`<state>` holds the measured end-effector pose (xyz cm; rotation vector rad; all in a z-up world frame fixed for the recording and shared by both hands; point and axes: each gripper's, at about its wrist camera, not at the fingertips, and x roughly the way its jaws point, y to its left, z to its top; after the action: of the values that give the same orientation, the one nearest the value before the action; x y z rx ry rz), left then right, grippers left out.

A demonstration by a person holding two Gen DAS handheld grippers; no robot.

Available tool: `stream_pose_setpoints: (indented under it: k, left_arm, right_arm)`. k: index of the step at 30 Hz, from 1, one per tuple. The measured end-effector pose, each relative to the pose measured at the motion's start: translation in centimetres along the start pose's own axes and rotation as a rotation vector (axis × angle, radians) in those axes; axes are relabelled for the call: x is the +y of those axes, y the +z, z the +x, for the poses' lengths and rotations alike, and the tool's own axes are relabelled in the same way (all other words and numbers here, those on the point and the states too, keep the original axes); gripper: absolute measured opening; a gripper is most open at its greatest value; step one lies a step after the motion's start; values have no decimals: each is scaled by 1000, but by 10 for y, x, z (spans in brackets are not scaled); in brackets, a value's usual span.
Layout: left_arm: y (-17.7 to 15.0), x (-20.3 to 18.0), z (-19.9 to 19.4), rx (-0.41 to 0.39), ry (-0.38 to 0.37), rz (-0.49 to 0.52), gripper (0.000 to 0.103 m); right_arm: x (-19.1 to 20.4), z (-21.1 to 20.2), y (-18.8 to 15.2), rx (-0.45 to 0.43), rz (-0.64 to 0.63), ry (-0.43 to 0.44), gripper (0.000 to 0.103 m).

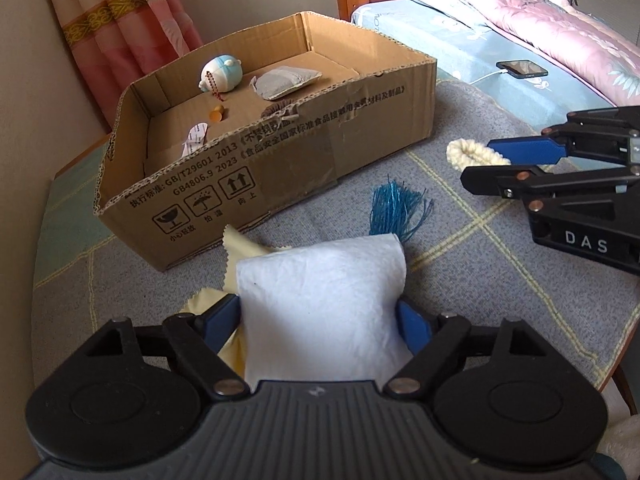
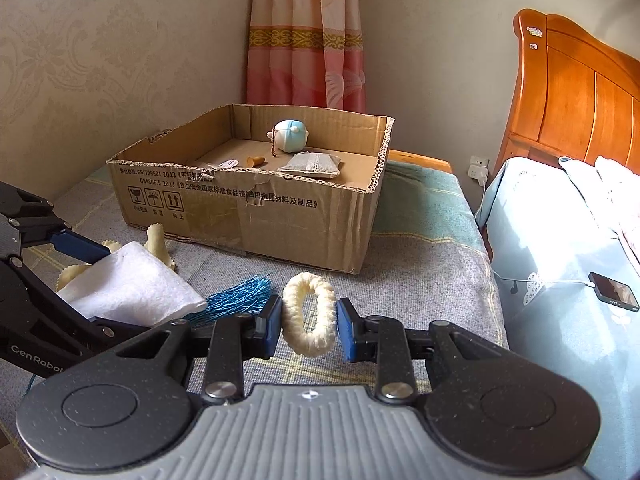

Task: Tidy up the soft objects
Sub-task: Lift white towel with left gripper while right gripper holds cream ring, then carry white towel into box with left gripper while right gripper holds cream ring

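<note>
A white padded cloth (image 1: pixel 320 304) lies on the grey blanket between the blue fingers of my left gripper (image 1: pixel 320 316), whose jaws stand wide and open around it. It rests on a yellow zigzag-edged cloth (image 1: pixel 240 250). My right gripper (image 2: pixel 310 330) is shut on a cream fuzzy ring (image 2: pixel 308 312), squeezed into an oval just above the blanket. A blue tassel (image 2: pixel 240 296) lies between the two grippers. Beyond stands the open cardboard box (image 2: pixel 260 216), which holds a blue-white plush toy (image 2: pixel 290 136) and a grey pouch (image 2: pixel 312 164).
The box also holds a small orange peg (image 1: pixel 218 114) and a white tag (image 1: pixel 194 138). A bed (image 2: pixel 540 320) to the right carries a phone (image 2: pixel 614 292) on a cable. A wooden headboard (image 2: pixel 580 100), a curtain (image 2: pixel 304 40) and the wall close the far side.
</note>
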<state>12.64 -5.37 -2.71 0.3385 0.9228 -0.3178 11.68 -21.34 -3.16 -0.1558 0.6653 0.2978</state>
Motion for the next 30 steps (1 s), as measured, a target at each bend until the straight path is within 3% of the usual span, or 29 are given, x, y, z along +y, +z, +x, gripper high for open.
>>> stream_pose_setpoints:
  k: [11, 16, 30]
  left_arm:
    - [10, -4, 13, 26, 3, 50, 80]
    - [12, -4, -2, 8, -16, 62, 55]
    - [23, 14, -50, -64, -35, 15, 54]
  right_arm:
    - [-4, 1, -1, 0, 14, 6, 34]
    - [-6, 1, -1, -2, 18, 6, 34]
    - [1, -15, 4, -35, 7, 20, 34]
